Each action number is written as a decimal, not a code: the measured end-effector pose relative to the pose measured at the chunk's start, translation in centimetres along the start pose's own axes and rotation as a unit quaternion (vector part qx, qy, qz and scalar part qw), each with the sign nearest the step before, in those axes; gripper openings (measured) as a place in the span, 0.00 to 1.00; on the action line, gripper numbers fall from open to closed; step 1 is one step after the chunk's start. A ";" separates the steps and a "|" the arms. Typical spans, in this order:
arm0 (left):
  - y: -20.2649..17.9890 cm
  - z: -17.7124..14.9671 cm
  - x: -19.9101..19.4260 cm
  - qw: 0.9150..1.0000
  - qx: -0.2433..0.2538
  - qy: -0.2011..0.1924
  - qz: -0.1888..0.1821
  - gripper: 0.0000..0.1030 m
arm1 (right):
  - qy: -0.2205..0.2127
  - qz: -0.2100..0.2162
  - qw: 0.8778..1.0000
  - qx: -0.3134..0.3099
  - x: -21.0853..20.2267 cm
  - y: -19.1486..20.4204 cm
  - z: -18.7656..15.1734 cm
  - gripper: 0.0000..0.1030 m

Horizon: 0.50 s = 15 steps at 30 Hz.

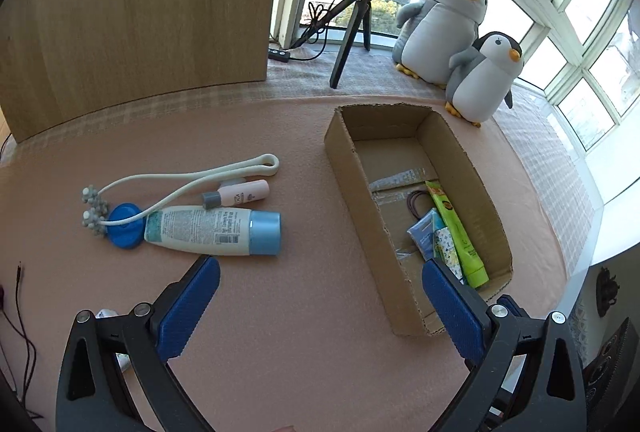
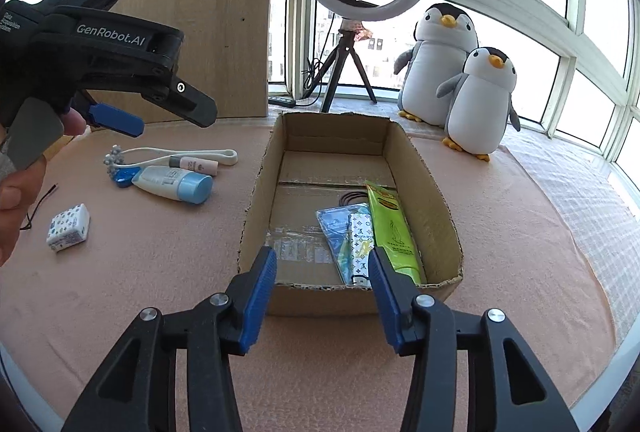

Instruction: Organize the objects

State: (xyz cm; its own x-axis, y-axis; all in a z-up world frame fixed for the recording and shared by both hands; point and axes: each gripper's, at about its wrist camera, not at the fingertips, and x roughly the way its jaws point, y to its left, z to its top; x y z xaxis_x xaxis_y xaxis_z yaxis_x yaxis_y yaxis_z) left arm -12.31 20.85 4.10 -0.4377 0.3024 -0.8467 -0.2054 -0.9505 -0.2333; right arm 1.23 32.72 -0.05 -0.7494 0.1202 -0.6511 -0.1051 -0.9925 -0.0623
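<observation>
The left gripper [image 1: 320, 272] hangs nearest the lens, its blue pads spread as wide as they go with nothing between them, one pad over the pink mat [image 1: 280, 312] and the other over the near corner of the box [image 1: 352, 187]. The right gripper [image 2: 322, 268] hovers at the box's near wall, jaws partly apart and empty. Already inside lie a green tube [image 2: 390, 228], a patterned stick [image 2: 362, 244], a blue packet [image 2: 334, 224] and a hair tie [image 2: 354, 196]. Out on the mat wait the bottle [image 1: 216, 230], a pink tube [image 1: 240, 192], a white roller [image 1: 180, 183] draped over a blue lid [image 1: 126, 226], and a small patterned pack [image 2: 69, 227]. The bottle looks the likeliest next pick: bring the left jaws across its body, not its cap, close squarely on the middle, and lift gently so the roller's loop slides off rather than dragging along.
</observation>
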 end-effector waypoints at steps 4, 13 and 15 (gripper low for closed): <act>4.8 -1.6 -2.4 0.999 -0.037 -0.015 0.024 0.99 | 0.001 0.031 0.999 -0.030 0.5 3.0 0.6 0.45; 16.3 -6.4 -7.9 0.986 -0.137 -0.046 0.086 0.99 | 0.009 0.112 0.989 -0.100 2.0 11.2 1.7 0.47; 18.7 -8.0 -8.9 0.981 -0.161 -0.049 0.097 0.99 | 0.015 0.130 0.985 -0.115 2.5 13.0 1.6 0.48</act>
State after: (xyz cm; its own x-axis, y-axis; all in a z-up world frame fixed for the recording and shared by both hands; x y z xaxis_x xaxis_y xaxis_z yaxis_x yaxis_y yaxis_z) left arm -5.24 -0.20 3.43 -0.5258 0.1036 -0.8443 0.1703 -0.9596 -0.2238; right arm -3.06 20.12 -1.29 -0.7114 -0.1369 -0.6894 0.2422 -0.9685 -0.0576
